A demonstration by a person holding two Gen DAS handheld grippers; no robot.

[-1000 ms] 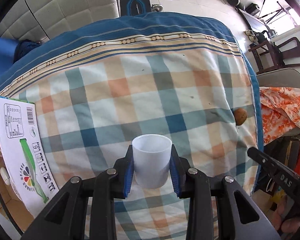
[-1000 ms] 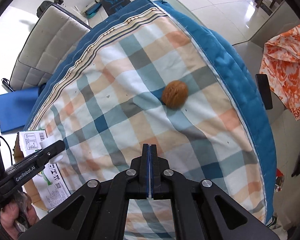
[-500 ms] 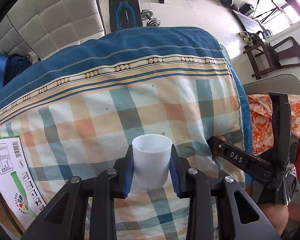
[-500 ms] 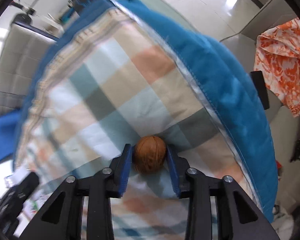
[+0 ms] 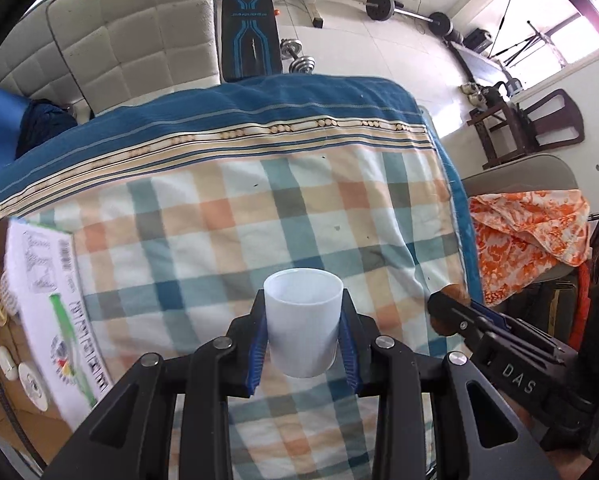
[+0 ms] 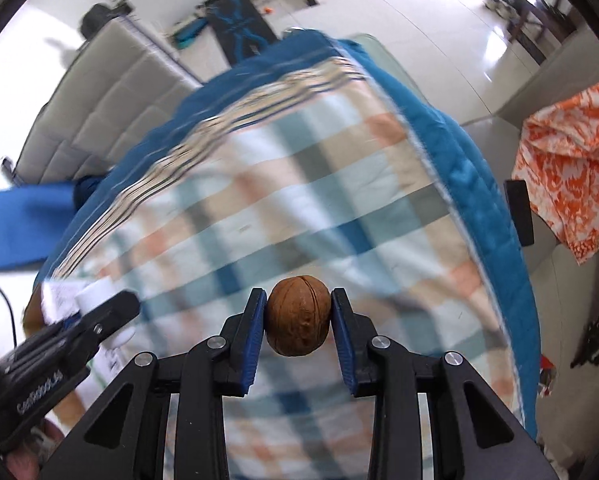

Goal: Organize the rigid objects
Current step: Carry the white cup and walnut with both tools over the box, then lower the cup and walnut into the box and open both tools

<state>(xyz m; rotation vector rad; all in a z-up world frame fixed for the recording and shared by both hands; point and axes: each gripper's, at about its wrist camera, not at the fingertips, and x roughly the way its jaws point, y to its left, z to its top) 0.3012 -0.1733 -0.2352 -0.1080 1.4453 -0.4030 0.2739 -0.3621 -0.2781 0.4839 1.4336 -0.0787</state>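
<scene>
My left gripper (image 5: 303, 336) is shut on a white plastic cup (image 5: 302, 320) and holds it upright above the checked cloth (image 5: 227, 216). My right gripper (image 6: 298, 320) is shut on a brown walnut (image 6: 297, 315) and holds it above the cloth (image 6: 299, 184). In the left wrist view the right gripper (image 5: 451, 312) comes in from the lower right, the walnut (image 5: 453, 291) just showing at its tip. In the right wrist view the left gripper (image 6: 111, 312) is at the lower left with the cup (image 6: 93, 293) partly hidden.
An open cardboard box (image 5: 3, 320) with a white printed flap (image 5: 55, 304) and small items inside stands at the table's left edge. An orange patterned cloth (image 5: 527, 236) lies on a chair to the right. A padded sofa (image 5: 131, 44) and gym gear stand beyond the table.
My right gripper opened, went down to the walnut, closed on it and lifted it off the cloth. My left gripper kept the cup and shifted toward the table's far edge.
</scene>
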